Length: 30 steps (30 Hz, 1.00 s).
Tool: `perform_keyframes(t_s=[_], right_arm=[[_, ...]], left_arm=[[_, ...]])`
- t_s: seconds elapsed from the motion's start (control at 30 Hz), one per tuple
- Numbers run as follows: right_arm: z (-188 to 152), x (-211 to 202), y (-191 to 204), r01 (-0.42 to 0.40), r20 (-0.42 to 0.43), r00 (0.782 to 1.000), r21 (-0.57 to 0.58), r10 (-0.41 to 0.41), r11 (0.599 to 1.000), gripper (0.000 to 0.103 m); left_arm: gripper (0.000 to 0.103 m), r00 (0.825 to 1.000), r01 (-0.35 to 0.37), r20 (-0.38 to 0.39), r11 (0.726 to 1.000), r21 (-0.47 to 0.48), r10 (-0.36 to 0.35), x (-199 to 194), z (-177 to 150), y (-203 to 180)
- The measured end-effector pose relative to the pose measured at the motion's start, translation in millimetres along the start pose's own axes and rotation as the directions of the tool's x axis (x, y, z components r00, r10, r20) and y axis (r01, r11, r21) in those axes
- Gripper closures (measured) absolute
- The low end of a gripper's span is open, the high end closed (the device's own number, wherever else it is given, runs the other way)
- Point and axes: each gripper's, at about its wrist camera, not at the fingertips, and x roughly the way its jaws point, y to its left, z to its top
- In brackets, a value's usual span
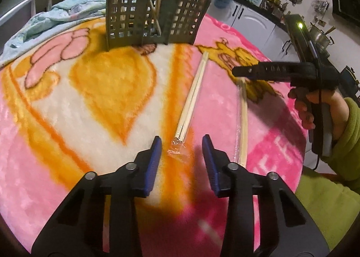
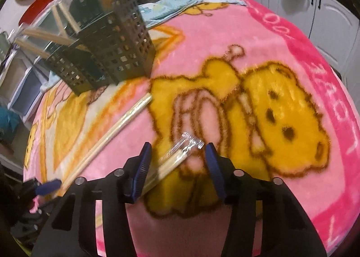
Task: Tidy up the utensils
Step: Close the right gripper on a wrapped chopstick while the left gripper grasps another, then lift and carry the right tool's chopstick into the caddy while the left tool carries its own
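Two plastic-wrapped pairs of wooden chopsticks lie on a pink and yellow cartoon blanket [image 1: 90, 90]. One pair [image 1: 191, 99] lies in front of my open left gripper [image 1: 181, 142], its wrapper end between the fingertips. The other pair [image 1: 243, 119] lies to the right, its far end under my right gripper [image 1: 238, 71]. In the right wrist view that pair [image 2: 177, 158] lies between the open fingers of my right gripper [image 2: 177, 151]; the first pair [image 2: 117, 130] lies to the left. A dark perforated utensil holder [image 1: 155, 13] with several chopsticks stands at the back, also in the right wrist view [image 2: 108, 54].
A light blue cloth [image 1: 56, 18] lies bunched at the blanket's far left. White cabinets [image 1: 252, 18] and a cluttered kitchen counter [image 1: 276, 4] stand beyond the blanket on the right. My green sleeve [image 1: 342, 139] is at the right edge.
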Motion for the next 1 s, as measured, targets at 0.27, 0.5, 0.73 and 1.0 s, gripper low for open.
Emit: perform_keyframes(t_s=[0.27,0.5,0.73,1.0], right_arm=[[5,2,-8,0.010,-0.001,1.000,0.029,-0.010,1.000,0.091],[6,-8,-3,-0.033,0.041,0.999,0.006,0.032,0.999,0.099],[13,-39,9,-0.039,0.148,0.988,-0.050,0.046,0.998,0.100],[19,-80,24,-0.016,0.271,0.961,-0.131,0.051,0.991,0.100]], left_arm=[[0.088,1.000,-0.019,0.001,1.000,0.000,0.019,3,-1,5],[0.094,1.000,-0.006,0.014,1.000,-0.005,0.006,2,0,10],[0.096,0.999,0.001,0.044,1.000,0.005,-0.001,-12,7,8],[0.097,0.990,-0.003,0.141,1.000,0.027,-0.001,-44,29,0]])
